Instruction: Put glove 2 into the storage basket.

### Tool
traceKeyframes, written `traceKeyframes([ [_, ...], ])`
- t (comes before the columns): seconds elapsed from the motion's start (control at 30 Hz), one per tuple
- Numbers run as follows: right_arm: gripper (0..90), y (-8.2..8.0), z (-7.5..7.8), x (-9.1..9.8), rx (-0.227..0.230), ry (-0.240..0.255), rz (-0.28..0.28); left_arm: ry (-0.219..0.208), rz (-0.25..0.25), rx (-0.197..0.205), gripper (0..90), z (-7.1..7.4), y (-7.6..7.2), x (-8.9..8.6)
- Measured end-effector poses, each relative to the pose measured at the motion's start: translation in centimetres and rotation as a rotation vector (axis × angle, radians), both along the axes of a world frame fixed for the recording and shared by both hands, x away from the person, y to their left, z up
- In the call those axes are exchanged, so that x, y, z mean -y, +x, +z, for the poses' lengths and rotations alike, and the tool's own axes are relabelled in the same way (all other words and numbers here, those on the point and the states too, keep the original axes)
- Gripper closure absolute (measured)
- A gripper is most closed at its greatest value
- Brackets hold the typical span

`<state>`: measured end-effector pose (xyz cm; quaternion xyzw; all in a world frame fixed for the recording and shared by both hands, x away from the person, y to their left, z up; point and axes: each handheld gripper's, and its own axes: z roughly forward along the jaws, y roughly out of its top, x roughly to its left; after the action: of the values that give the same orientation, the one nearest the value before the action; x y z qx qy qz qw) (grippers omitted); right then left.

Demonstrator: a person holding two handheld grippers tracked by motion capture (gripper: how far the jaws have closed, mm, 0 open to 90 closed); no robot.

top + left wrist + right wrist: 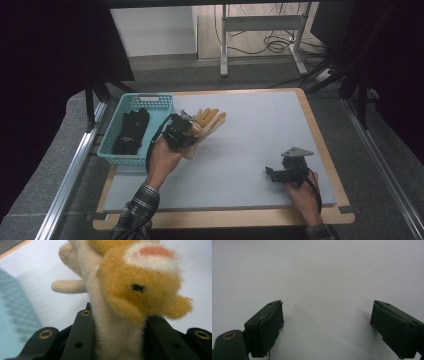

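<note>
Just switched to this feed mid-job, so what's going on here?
The left gripper is shut on a cream and orange glove and holds it just right of the blue basket. A black glove already lies in that basket. The right gripper is open with nothing between its jaws, low over the grey table near the right edge.
</note>
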<state>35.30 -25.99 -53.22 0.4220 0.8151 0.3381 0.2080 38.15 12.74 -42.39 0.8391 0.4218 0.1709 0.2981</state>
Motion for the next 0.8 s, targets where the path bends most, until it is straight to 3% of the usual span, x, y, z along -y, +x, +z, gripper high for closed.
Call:
traceKeyframes([
  [0.17, 10.8, 0.0, 0.0, 0.0, 0.0, 0.0, 0.0, 0.016, 0.06, 0.011, 73.6, 0.9, 0.5, -2.6],
  [0.5, 10.8, 0.0, 0.0, 0.0, -0.001, 0.0, 0.0, 0.047, 0.227, 0.013, 73.2, 2.2, 2.0, -8.9],
  [0.67, 10.8, 0.0, 0.0, 0.0, -0.001, 0.001, 0.0, 0.076, 0.311, -0.019, 72.9, 1.4, 3.3, -11.5],
  [0.8, 10.8, 0.0, 0.0, 0.0, -0.001, 0.001, -0.001, 0.107, 0.366, -0.072, 72.7, -0.2, 4.6, -13.1],
])
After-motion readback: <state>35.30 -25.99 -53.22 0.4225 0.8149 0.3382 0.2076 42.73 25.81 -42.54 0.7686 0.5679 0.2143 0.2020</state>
